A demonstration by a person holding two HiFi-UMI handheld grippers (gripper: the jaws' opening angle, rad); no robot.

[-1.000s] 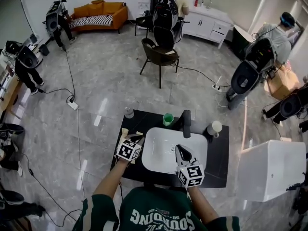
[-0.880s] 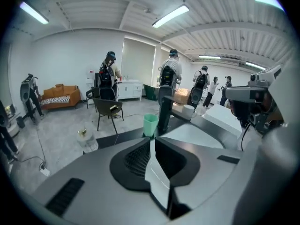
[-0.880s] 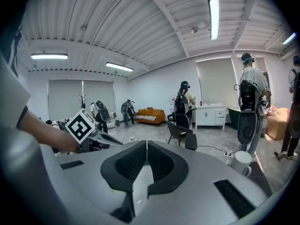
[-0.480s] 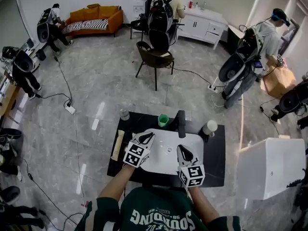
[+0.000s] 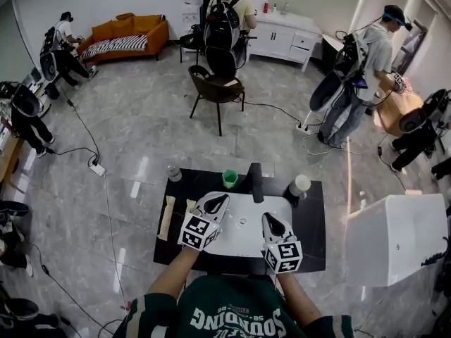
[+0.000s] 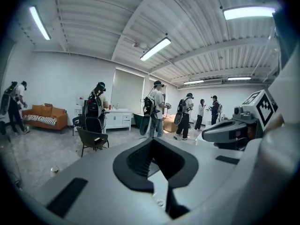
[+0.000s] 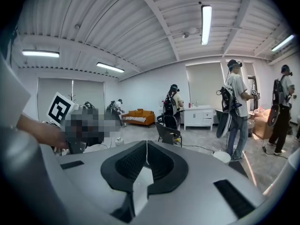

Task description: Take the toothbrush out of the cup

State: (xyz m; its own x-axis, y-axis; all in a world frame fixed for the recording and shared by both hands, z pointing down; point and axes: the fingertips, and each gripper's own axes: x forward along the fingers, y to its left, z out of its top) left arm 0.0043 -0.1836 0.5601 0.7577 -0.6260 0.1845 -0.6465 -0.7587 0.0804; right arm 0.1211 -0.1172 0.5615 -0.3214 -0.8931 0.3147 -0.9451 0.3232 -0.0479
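Our left fingers (image 6: 136, 161) have just been closing and now meet on nothing; our right fingers (image 7: 164, 163) are clenched too, empty. The left gripper (image 5: 217, 201) and right gripper (image 5: 268, 222) hover over the white basin (image 5: 243, 239). The green cup (image 5: 230, 179) stands at the table's (image 5: 314, 224) far edge (toothbrush too small to make out).

Cup (image 5: 230, 179): green, upright, mouth up, standing at the far edge of the black counter (image 5: 313, 224), just left of the dark faucet (image 5: 256, 182), behind the white basin (image 5: 243, 241). Toothbrush: too small for me to make out.
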